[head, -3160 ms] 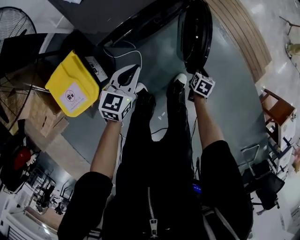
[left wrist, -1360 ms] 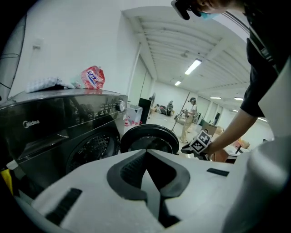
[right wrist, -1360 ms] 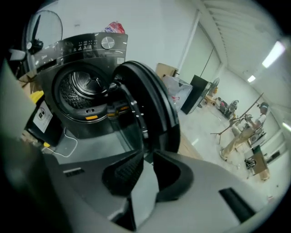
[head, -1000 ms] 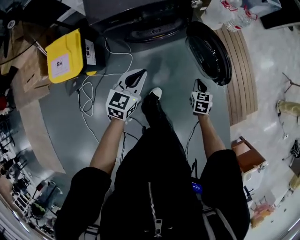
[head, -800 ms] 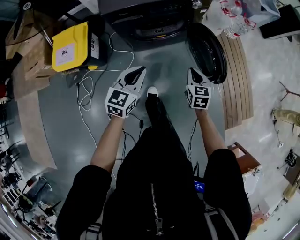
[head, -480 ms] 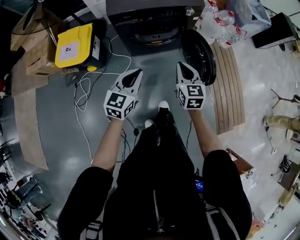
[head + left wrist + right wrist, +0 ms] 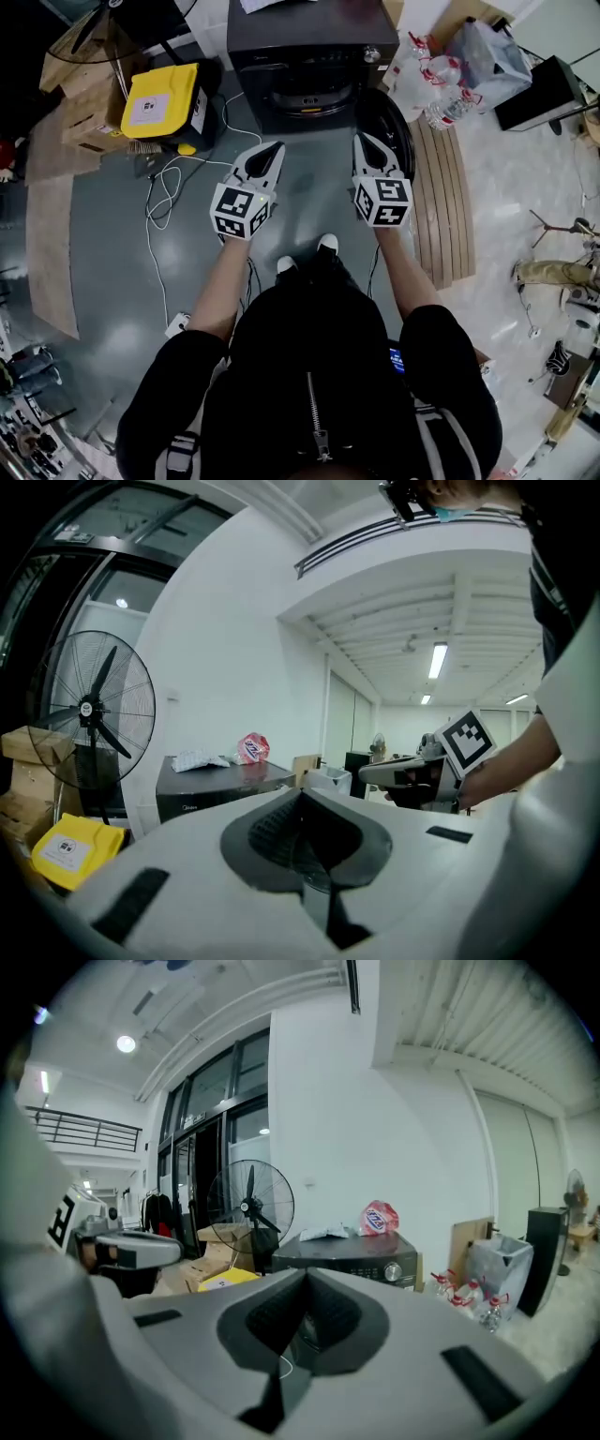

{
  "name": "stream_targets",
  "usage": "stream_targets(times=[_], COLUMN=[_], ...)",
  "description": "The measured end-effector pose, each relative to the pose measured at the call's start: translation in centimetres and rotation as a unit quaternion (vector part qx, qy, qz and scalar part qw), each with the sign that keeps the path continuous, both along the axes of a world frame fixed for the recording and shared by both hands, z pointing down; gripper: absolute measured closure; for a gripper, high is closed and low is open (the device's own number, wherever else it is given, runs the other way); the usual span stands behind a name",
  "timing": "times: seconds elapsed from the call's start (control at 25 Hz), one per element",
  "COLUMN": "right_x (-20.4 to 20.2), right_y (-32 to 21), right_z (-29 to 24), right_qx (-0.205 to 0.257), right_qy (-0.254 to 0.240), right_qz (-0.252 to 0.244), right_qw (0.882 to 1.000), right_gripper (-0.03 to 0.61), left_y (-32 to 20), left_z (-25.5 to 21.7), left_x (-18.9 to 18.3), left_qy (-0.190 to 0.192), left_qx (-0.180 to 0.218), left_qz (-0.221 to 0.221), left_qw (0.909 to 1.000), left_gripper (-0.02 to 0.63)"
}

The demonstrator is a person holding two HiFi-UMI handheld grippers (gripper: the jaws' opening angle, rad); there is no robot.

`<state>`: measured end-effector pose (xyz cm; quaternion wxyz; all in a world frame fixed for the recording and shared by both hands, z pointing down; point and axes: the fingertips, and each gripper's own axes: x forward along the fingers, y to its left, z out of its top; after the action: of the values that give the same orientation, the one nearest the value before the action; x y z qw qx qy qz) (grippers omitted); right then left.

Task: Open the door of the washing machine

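Your shoes (image 7: 302, 255) stand on the grey floor (image 7: 103, 281) directly below you. Just ahead of them you hold both grippers side by side, apart from each other and aimed at the machine. The left gripper (image 7: 270, 150) has its jaws pressed together with nothing between them. The right gripper (image 7: 362, 141) is the same, its pads flat on each other and empty. Both are clear of the door and the machine. To the left of the left gripper a white cable (image 7: 155, 202) lies in loose loops on the floor and runs up toward a yellow case (image 7: 164, 98). Just past the right gripper's tip you meet the round dark door (image 7: 401, 117), already swung open to the right of the drum opening, its edge jutting into the space in front of that gripper. Right of the door a slatted wooden board (image 7: 448, 202) lies on the floor. Beyond the grippers stands the dark washing machine (image 7: 309, 66), its front facing you, with a red-and-white packet (image 7: 380, 1217) on top. The yellow case sits at its left, beside cardboard boxes (image 7: 80, 89), and a standing fan (image 7: 89, 710) rises behind them. At the machine's right are red-capped bottles (image 7: 433, 89), a clear bag (image 7: 487, 52) and, furthest, a black box (image 7: 548, 94).
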<state>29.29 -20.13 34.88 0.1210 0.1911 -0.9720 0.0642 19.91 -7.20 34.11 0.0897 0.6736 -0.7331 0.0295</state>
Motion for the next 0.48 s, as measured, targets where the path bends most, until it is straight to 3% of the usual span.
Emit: stream_targets(times=[0.48], right_x=[1.0], right_y=[0.0], right_z=[-1.5], right_qx=[0.013], right_qy=[-0.005], right_qz=[-0.031], right_qw=[0.999], right_gripper=[0.581], left_y=[-0.1], left_z=[-2.1], left_x=[0.9], left_qy=[-0.016], left_qx=[0.013], left_qz=[-0.016], left_qw=[0.9997], left_gripper=[0.611])
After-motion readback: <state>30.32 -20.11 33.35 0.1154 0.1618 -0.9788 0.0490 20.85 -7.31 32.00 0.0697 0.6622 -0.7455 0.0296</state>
